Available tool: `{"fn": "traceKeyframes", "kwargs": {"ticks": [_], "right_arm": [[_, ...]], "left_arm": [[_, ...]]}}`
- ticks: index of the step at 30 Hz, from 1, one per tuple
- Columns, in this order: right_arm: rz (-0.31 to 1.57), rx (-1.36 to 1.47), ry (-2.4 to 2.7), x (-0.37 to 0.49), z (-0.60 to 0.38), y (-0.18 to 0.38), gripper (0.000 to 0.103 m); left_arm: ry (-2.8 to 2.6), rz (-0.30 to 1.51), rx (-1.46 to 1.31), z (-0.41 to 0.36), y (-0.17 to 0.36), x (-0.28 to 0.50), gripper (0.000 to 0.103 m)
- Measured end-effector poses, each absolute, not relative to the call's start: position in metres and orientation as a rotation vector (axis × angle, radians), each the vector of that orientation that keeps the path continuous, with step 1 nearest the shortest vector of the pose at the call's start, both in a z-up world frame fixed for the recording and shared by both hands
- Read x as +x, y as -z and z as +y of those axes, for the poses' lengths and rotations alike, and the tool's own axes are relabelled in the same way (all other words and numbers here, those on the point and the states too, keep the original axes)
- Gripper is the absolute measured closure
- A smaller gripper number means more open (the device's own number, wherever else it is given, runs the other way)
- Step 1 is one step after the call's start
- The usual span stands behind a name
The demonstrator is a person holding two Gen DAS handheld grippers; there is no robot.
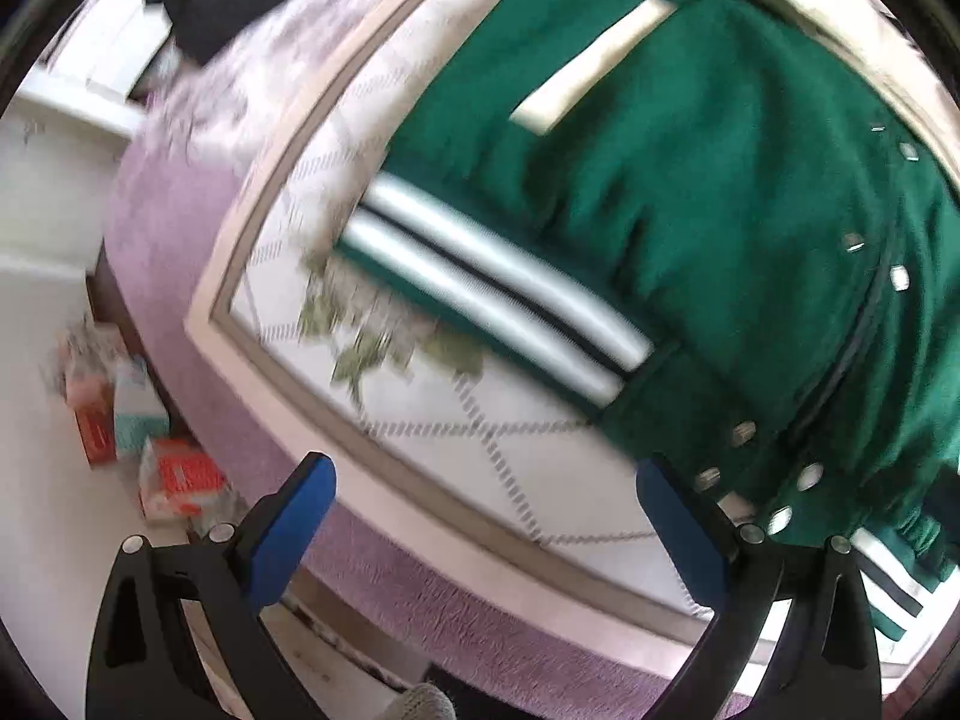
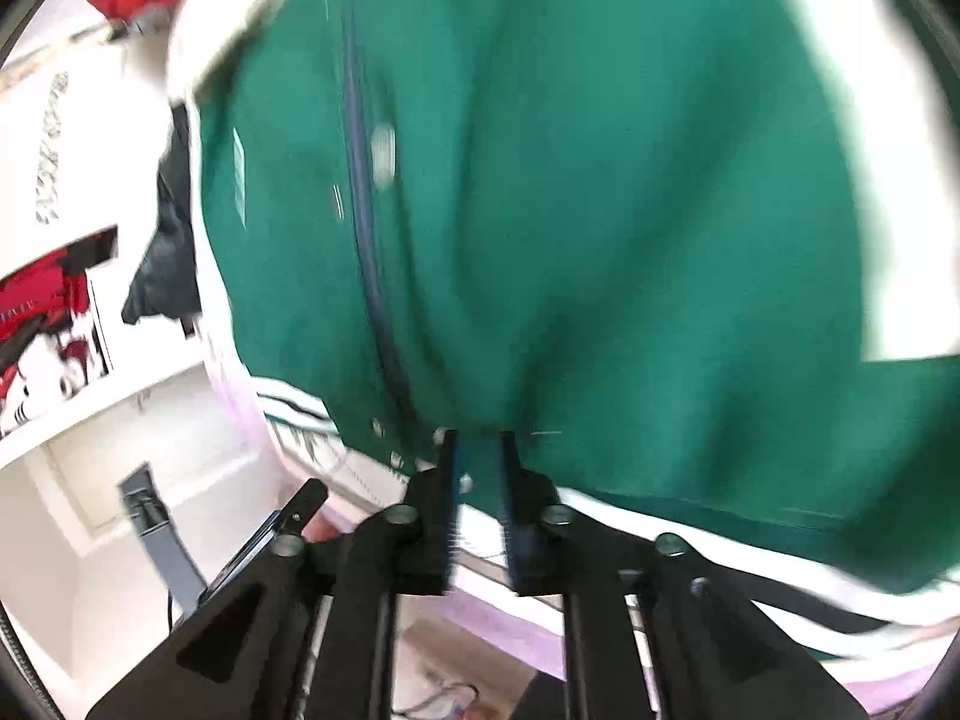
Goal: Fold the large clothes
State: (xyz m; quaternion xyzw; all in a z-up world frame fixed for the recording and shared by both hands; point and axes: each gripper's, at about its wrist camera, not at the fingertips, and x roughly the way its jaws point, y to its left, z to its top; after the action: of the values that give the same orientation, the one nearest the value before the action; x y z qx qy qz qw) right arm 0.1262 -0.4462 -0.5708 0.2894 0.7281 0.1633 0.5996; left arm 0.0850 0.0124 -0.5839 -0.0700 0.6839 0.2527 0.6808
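Right gripper (image 2: 478,444) looks pinched on the green jacket (image 2: 600,210) hem at bottom center; left gripper (image 1: 483,474) gapes wide, jacket (image 1: 690,180) upper right.

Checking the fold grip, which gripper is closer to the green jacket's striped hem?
Right. The right gripper is pinched on the green jacket at its striped hem; the left gripper hangs open, short of it.

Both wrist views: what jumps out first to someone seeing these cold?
The green jacket with white-and-black striped trim, spread on the white patterned bedcover, fills both views. In the right wrist view, the right gripper has its fingers closed on the jacket's hem beside the snap-button front. The left gripper hangs wide open over the bed's edge, gripping nothing, with colourful boxes on the floor to its left.
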Motion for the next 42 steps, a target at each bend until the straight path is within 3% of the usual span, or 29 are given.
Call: {"fn": "traceKeyframes", "kwargs": {"ticks": [1, 2, 4, 8, 9, 10, 11, 16, 19, 22, 24, 26, 28, 35, 42], "right_arm": [[1.622, 0.653, -0.308, 0.127, -0.477, 0.553, 0.044], [1.561, 0.628, -0.227, 0.127, -0.509, 0.539, 0.028], [1.516, 0.583, -0.107, 0.127, -0.55, 0.532, 0.026], [1.61, 0.686, -0.03, 0.131, -0.613, 0.583, 0.026], [1.62, 0.72, -0.06, 0.13, -0.616, 0.593, 0.029], [1.616, 0.751, -0.094, 0.128, -0.615, 0.602, 0.051], [1.604, 0.768, -0.113, 0.125, -0.615, 0.608, 0.093], [1.59, 0.774, -0.181, 0.091, -0.564, 0.602, 0.095], [1.756, 0.821, -0.373, 0.053, -0.52, 0.616, 0.095], [1.898, 0.858, -0.532, 0.027, -0.499, 0.621, 0.091], [1.883, 0.766, -0.534, 0.021, -0.51, 0.607, 0.082], [1.83, 0.632, -0.462, 0.021, -0.539, 0.589, 0.049], [1.786, 0.592, -0.348, 0.022, -0.582, 0.575, 0.038], [1.684, 0.538, -0.061, 0.037, -0.687, 0.559, 0.038], [1.537, 0.463, -0.058, 0.088, -0.701, 0.551, 0.038]], "left_arm": [[-0.543, 1.511, -0.142, 0.003, 0.58, 0.093, 0.0], [-0.525, 1.496, -0.138, -0.006, 0.579, 0.098, 0.0], [-0.489, 1.473, -0.122, -0.023, 0.577, 0.109, 0.0], [-0.386, 1.487, -0.107, -0.065, 0.587, 0.132, 0.0], [-0.36, 1.505, -0.073, -0.077, 0.592, 0.135, 0.0], [-0.352, 1.509, -0.054, -0.084, 0.594, 0.137, 0.0], [-0.335, 1.501, -0.028, -0.092, 0.594, 0.137, 0.0], [-0.304, 1.503, 0.037, -0.111, 0.582, 0.135, 0.0], [-0.29, 1.533, 0.042, -0.098, 0.573, 0.122, 0.0], [-0.301, 1.505, 0.182, -0.099, 0.558, 0.114, 0.0], [-0.303, 1.475, 0.242, -0.104, 0.548, 0.103, 0.0], [-0.279, 1.451, 0.315, -0.131, 0.544, 0.086, 0.0], [-0.243, 1.441, 0.384, -0.147, 0.549, 0.075, 0.0], [-0.075, 1.238, 1.058, -0.276, 0.631, 0.014, 0.0], [-0.143, 1.325, 1.011, -0.266, 0.662, 0.037, 0.0]]}}
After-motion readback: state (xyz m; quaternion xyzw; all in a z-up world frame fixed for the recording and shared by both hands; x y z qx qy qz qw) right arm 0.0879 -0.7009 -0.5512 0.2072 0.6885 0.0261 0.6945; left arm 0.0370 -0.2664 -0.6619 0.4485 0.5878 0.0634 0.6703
